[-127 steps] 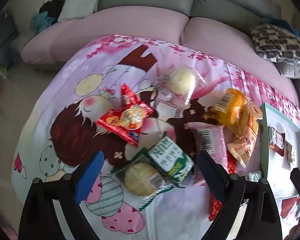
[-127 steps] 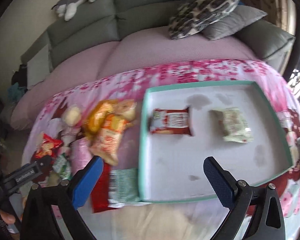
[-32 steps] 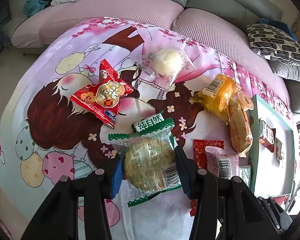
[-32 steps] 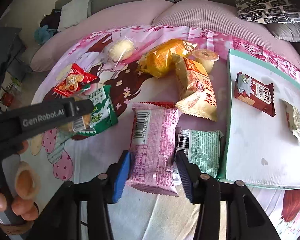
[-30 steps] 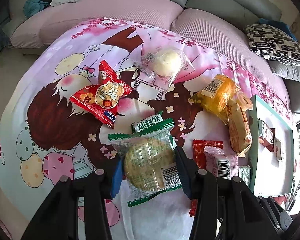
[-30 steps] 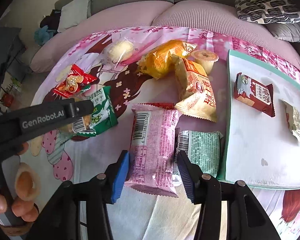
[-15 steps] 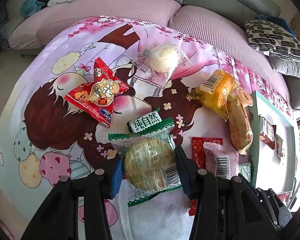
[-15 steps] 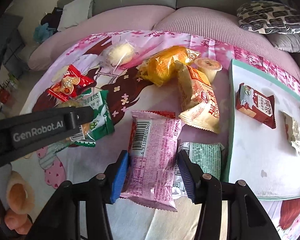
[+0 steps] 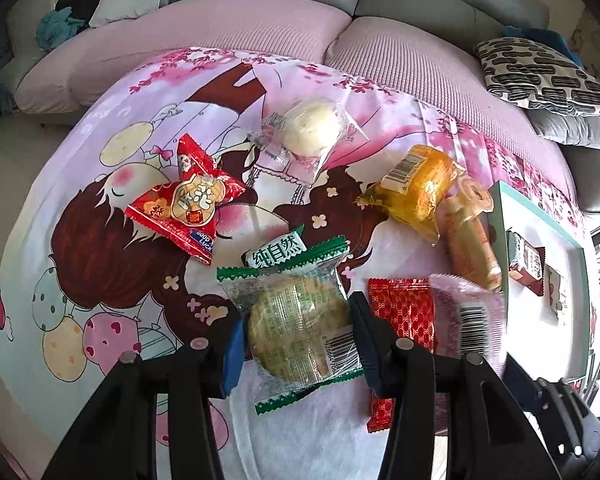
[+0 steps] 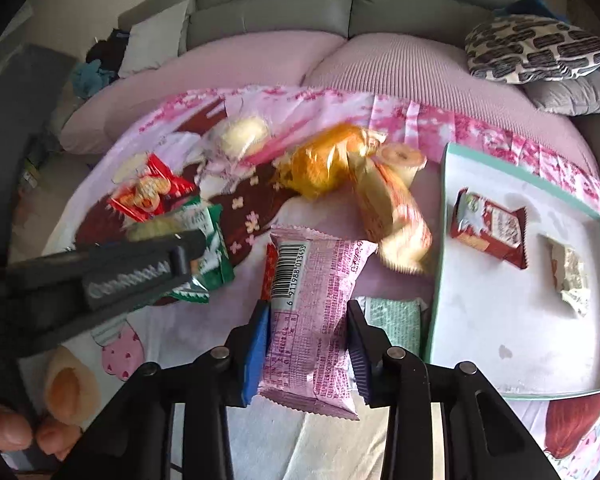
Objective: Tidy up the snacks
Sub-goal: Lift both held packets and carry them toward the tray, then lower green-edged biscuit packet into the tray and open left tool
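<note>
My left gripper (image 9: 298, 336) is shut on a clear green-edged pastry packet (image 9: 296, 320) and holds it above the cartoon cloth. My right gripper (image 10: 308, 344) is shut on a pink wafer packet (image 10: 312, 312), lifted off the cloth; that packet shows blurred in the left wrist view (image 9: 468, 320). The white tray with a teal rim (image 10: 440, 240) lies to the right and holds a dark red packet (image 10: 488, 228) and a pale packet (image 10: 570, 276). The left gripper's arm (image 10: 100, 276) crosses the right wrist view at the left.
On the cloth lie a red snack bag (image 9: 188, 208), a white bun in clear wrap (image 9: 308, 128), a green-label packet (image 9: 276, 254), an orange packet (image 9: 416, 188), a yellow-orange packet (image 10: 392, 216), a small cup (image 10: 404, 158), a red packet (image 9: 402, 312) and a mint packet (image 10: 394, 320). A sofa with cushions (image 9: 540, 72) stands behind.
Both grippers closed on their packets since four seconds ago. Over the last second both have risen, lifting the pastry packet and the pink packet off the cloth.
</note>
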`<state>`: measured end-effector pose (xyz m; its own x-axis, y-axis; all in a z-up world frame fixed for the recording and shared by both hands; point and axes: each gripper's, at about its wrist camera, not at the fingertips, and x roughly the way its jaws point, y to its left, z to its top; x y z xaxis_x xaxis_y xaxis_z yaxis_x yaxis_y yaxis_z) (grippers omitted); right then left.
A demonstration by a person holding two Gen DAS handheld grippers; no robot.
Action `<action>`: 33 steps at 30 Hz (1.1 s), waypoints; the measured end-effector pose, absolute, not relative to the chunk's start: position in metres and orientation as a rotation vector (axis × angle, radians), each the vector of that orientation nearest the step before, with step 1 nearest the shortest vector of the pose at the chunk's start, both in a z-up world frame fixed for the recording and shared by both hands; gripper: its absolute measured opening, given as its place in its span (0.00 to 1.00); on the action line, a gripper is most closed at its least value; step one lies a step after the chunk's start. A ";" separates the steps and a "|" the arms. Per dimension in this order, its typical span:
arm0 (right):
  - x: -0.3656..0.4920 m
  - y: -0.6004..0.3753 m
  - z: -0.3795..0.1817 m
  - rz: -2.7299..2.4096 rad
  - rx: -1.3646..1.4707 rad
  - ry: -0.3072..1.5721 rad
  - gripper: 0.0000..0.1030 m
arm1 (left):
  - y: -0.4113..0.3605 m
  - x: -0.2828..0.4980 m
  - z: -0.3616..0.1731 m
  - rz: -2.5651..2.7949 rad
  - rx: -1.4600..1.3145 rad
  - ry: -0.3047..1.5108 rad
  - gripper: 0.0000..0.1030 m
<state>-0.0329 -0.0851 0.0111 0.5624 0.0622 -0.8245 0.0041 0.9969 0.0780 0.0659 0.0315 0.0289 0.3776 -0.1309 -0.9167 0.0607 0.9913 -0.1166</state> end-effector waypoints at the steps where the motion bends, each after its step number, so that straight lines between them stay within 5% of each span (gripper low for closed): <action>1: -0.034 -0.086 0.015 0.033 0.076 0.963 0.38 | 0.031 0.065 0.031 -0.122 -0.067 1.171 0.48; 33: -0.092 -0.319 0.039 -0.503 0.469 0.882 0.38 | -0.132 0.015 0.060 -0.401 0.189 0.995 0.48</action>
